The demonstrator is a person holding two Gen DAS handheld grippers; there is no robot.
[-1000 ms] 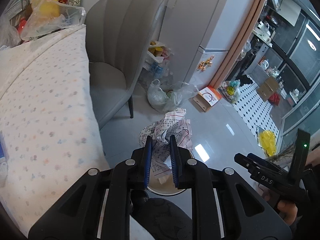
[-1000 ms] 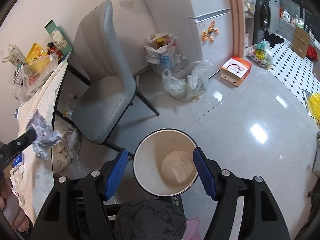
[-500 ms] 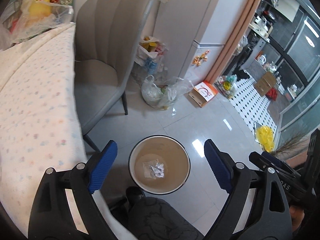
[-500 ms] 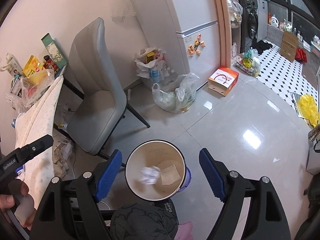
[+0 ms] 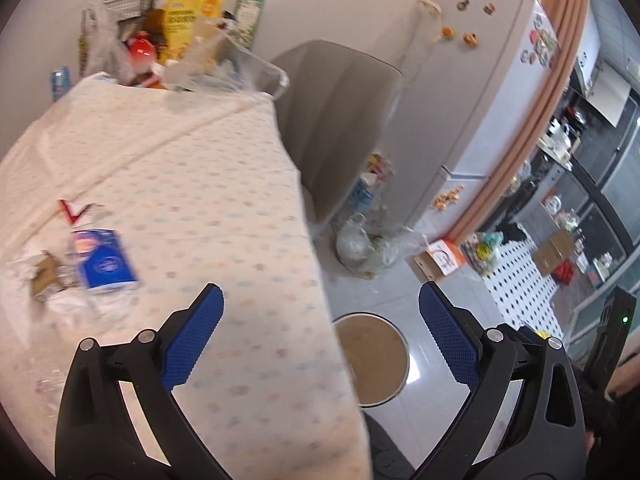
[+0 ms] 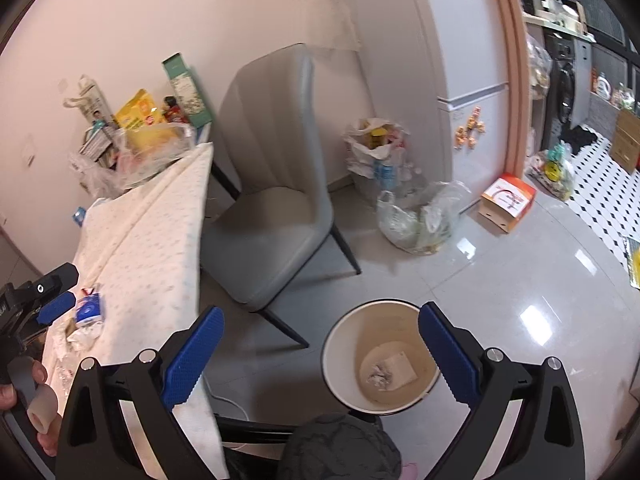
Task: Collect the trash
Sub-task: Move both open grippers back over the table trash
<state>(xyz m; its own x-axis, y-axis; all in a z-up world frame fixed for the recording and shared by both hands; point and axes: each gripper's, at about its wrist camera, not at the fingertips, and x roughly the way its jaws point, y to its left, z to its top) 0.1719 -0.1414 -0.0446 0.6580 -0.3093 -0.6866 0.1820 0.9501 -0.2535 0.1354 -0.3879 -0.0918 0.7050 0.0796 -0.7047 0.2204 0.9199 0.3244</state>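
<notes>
Floor: waste bin beside the table edge, crumpled paper and a flat paper scrap inside. Table: carton near wrappers (left side). Chair behind the bin; plastic bag right of the chair.

A lived-in home dining corner. A white fridge with magnets stands upper right, beside a grey chair. A cloth-covered table fills the left, groceries piled at its far end.
</notes>
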